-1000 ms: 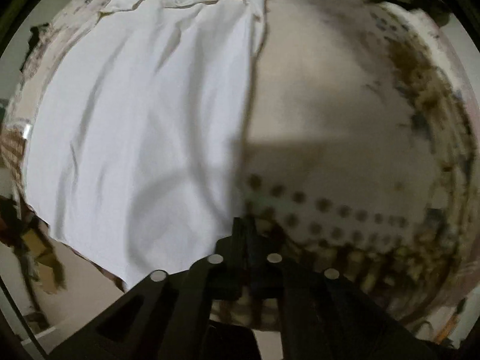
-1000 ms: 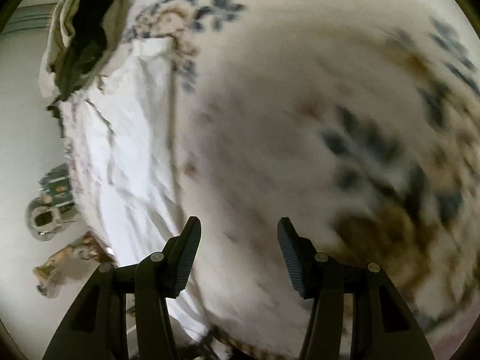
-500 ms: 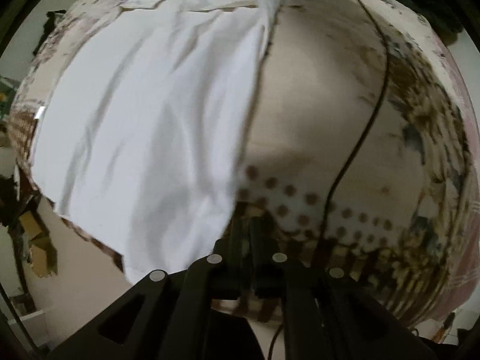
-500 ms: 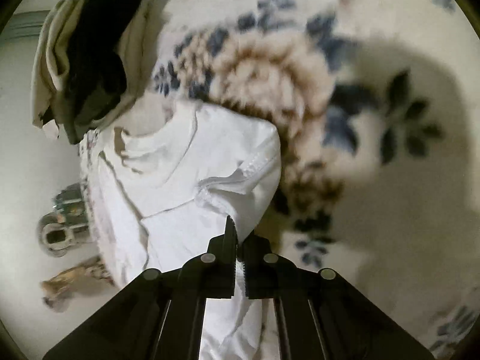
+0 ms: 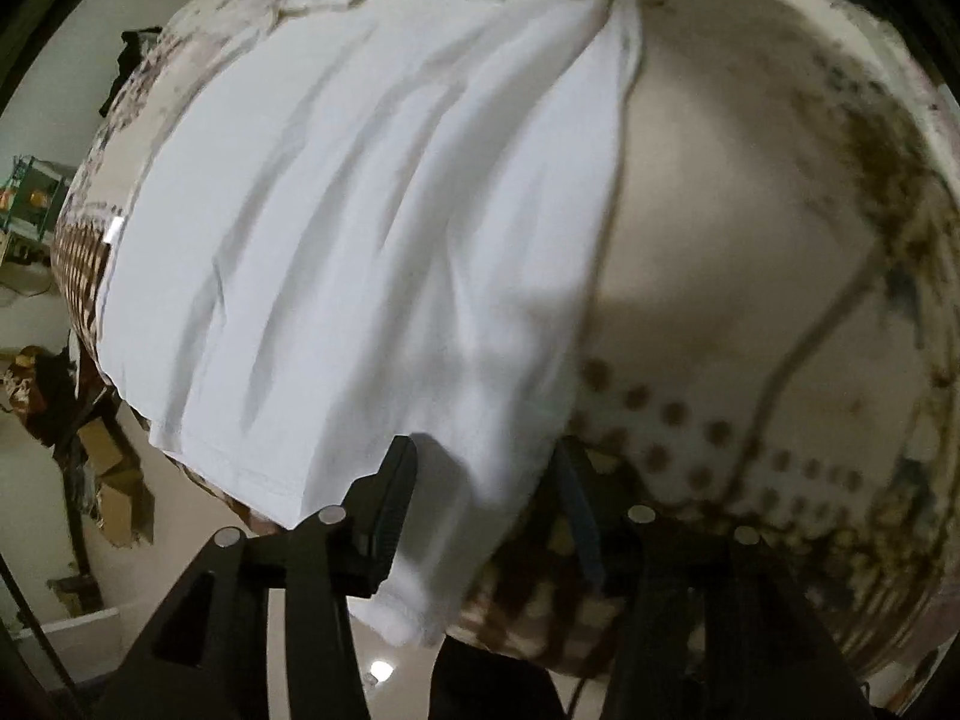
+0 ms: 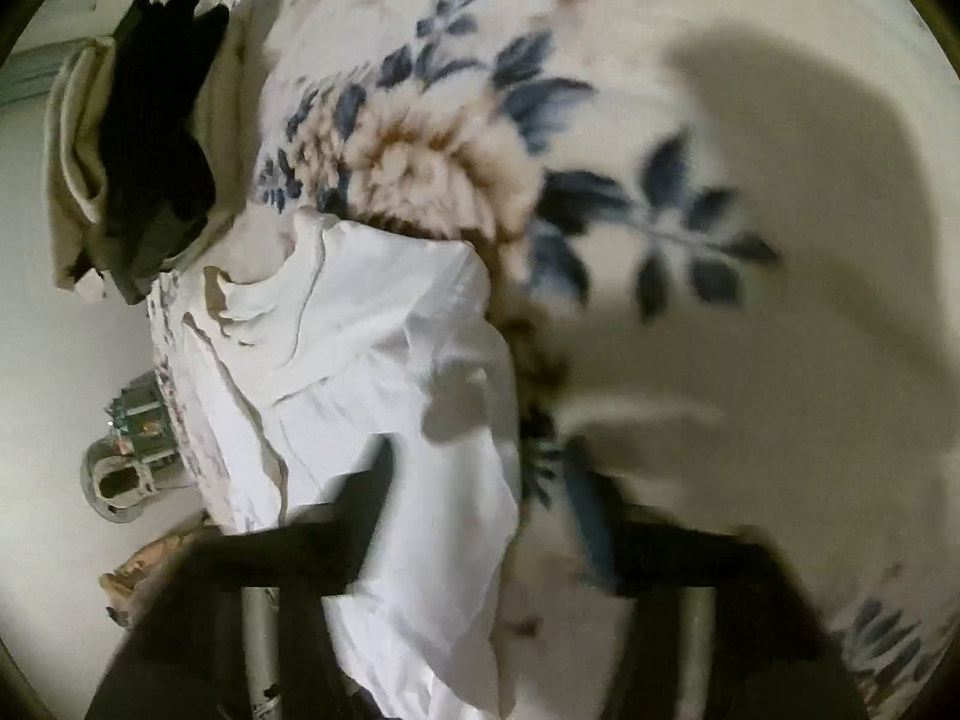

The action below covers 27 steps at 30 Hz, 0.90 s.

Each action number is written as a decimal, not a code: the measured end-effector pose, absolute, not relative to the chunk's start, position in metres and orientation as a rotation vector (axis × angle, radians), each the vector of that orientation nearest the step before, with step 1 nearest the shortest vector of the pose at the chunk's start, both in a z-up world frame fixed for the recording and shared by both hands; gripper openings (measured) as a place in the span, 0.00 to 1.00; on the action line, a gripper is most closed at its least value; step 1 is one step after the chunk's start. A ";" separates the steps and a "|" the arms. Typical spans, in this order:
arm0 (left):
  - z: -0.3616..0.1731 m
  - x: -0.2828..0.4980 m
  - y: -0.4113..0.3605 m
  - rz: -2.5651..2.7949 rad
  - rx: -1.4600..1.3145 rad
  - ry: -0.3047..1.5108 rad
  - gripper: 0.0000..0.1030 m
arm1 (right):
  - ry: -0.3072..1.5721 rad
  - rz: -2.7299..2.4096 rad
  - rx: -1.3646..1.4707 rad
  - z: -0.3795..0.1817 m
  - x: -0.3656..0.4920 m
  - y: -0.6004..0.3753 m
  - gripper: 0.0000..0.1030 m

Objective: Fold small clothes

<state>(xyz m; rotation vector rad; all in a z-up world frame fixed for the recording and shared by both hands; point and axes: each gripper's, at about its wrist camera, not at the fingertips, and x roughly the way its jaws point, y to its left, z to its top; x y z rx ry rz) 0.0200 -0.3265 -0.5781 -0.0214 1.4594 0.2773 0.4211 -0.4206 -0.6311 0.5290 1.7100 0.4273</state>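
A white garment (image 5: 372,228) lies spread on a flowered bedspread (image 5: 750,192). In the left wrist view its near hem corner hangs between the fingers of my left gripper (image 5: 489,492), which is open. In the right wrist view the garment's other end (image 6: 384,360), with a rumpled sleeve, lies between the fingers of my right gripper (image 6: 480,480), which is open too. The right gripper is blurred.
A pile of black and beige clothes (image 6: 144,138) lies at the bed's far left edge. A dark cable (image 5: 804,342) runs over the bedspread on the right. The bed edge drops to the floor with boxes (image 5: 114,480) and clutter (image 6: 126,456) below.
Both grippers were shut on the white garment half a second ago and have opened, letting the cloth go. The garment has shifted right and lies further over the bed.
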 end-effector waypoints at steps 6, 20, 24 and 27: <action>-0.586 0.021 -0.317 0.181 -0.065 1.423 0.03 | 1.715 0.420 0.593 -0.638 0.420 -0.440 0.62; -0.490 -0.010 -0.254 0.159 -0.369 1.312 0.01 | 1.616 0.527 0.347 -0.592 0.425 -0.350 0.04; -0.465 0.002 -0.200 0.216 -0.448 1.262 0.01 | 1.578 0.561 0.306 -0.551 0.429 -0.313 0.04; -0.465 0.018 -0.165 0.257 -0.497 1.236 0.01 | 1.551 0.585 0.277 -0.524 0.432 -0.271 0.04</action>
